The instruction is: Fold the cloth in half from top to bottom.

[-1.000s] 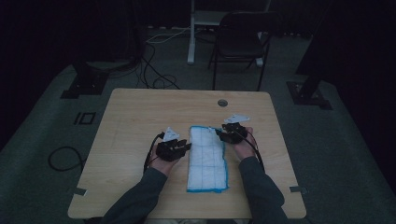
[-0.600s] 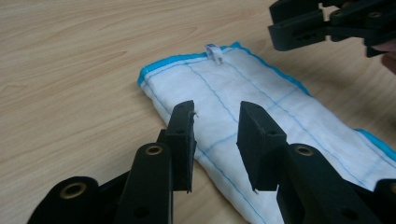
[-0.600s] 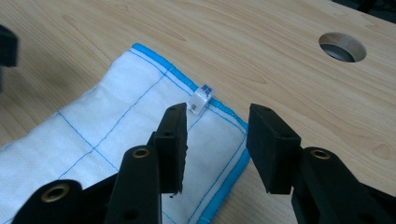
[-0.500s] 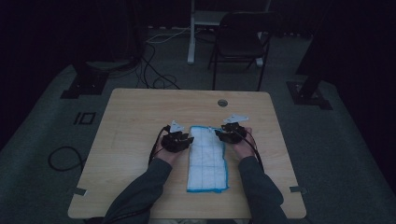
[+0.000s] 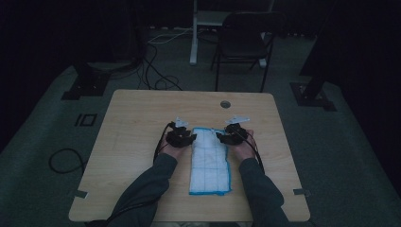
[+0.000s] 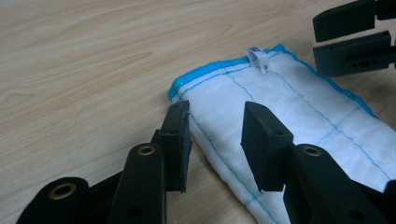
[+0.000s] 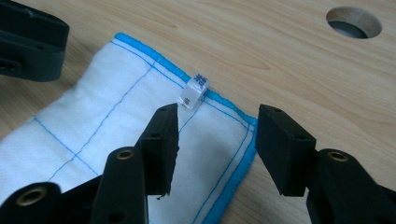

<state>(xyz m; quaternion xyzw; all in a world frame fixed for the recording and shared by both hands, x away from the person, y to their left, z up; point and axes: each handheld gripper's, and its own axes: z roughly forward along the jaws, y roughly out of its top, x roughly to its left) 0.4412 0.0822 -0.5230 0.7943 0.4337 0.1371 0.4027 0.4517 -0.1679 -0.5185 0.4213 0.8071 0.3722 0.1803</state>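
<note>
Wooden table [image 5: 142, 123], folded cloth [image 5: 209, 163] between opening tongs, chair [image 5: 243, 45] behind

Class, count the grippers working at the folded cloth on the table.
2. The left gripper sits at the cloth's far left corner, and the right gripper at its far right corner, both with jaws apart.

One folded cloth [image 5: 209, 161], two hand-held grippers, one table [image 5: 132, 123], one chair [image 5: 243, 45].
</note>
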